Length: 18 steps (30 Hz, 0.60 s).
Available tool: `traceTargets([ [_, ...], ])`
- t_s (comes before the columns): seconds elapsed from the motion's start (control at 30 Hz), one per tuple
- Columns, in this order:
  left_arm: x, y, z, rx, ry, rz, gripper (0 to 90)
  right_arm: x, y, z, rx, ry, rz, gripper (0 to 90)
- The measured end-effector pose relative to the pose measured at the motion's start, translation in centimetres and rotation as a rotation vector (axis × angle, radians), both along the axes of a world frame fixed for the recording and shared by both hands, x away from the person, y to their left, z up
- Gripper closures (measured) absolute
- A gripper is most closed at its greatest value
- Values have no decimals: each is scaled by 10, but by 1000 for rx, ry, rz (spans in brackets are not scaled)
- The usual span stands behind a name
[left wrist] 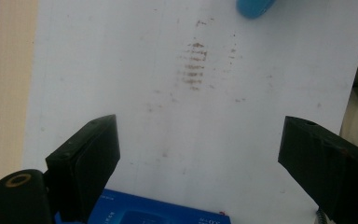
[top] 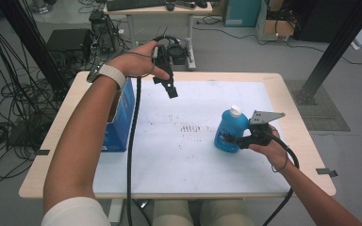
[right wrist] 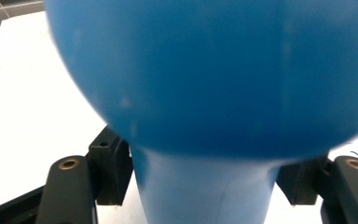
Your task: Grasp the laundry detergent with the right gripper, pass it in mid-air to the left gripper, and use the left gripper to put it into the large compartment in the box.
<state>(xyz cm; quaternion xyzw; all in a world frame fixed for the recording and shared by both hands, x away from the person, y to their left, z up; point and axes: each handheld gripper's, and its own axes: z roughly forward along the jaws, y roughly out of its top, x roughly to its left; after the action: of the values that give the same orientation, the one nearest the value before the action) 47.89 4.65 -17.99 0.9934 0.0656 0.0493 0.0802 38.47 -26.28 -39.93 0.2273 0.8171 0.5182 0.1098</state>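
A pale wooden table (top: 298, 141) topped with a white mat (top: 188, 155) stands in a workshop with a grey floor, cable bundles at the left and a desk behind.

The right gripper (top: 239, 139), held in the person's right hand (top: 268, 148) near the right side of the mat, reaches leftward with its jaws set around the lower body of a blue bottle (top: 229, 129). In the right gripper view the bottle (right wrist: 214, 74) looms large and blurred, and its narrower part sits directly between the two black jaws, with each pad against the blue plastic, so this gripper is clasping the bottle. The bottle stands upright on the mat, with its white cap (top: 235, 111) on top, and the grey three-cornered plate (top: 265, 116) of the gripper shows just to its right.

The left gripper (top: 171, 92), carried in the left hand (top: 136, 62), hangs above the far left part of the table and tilts down. In the left gripper view its jaws stand wide apart with only the bare mat (left wrist: 121, 70) between them, so it is released and holds nothing. Brown smudges (left wrist: 193, 65) mark the middle of the mat. A blue box (top: 122, 117) stands at the left edge of the table, partly behind the left forearm, well apart from the bottle; its top edge (left wrist: 158, 212) shows between the left jaws at the bottom of that view.
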Motion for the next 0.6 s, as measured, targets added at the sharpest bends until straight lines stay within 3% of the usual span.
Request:
traceTargets([
  [0.2, 0, 1, 0, -3, -2, -2, 129, 0, 1, 0, 3, -12, 14, 410],
  [0.6, 1, 0, -1, -1, -1, -2, 130, 0, 1, -2, 14, -25, 20, 420],
])
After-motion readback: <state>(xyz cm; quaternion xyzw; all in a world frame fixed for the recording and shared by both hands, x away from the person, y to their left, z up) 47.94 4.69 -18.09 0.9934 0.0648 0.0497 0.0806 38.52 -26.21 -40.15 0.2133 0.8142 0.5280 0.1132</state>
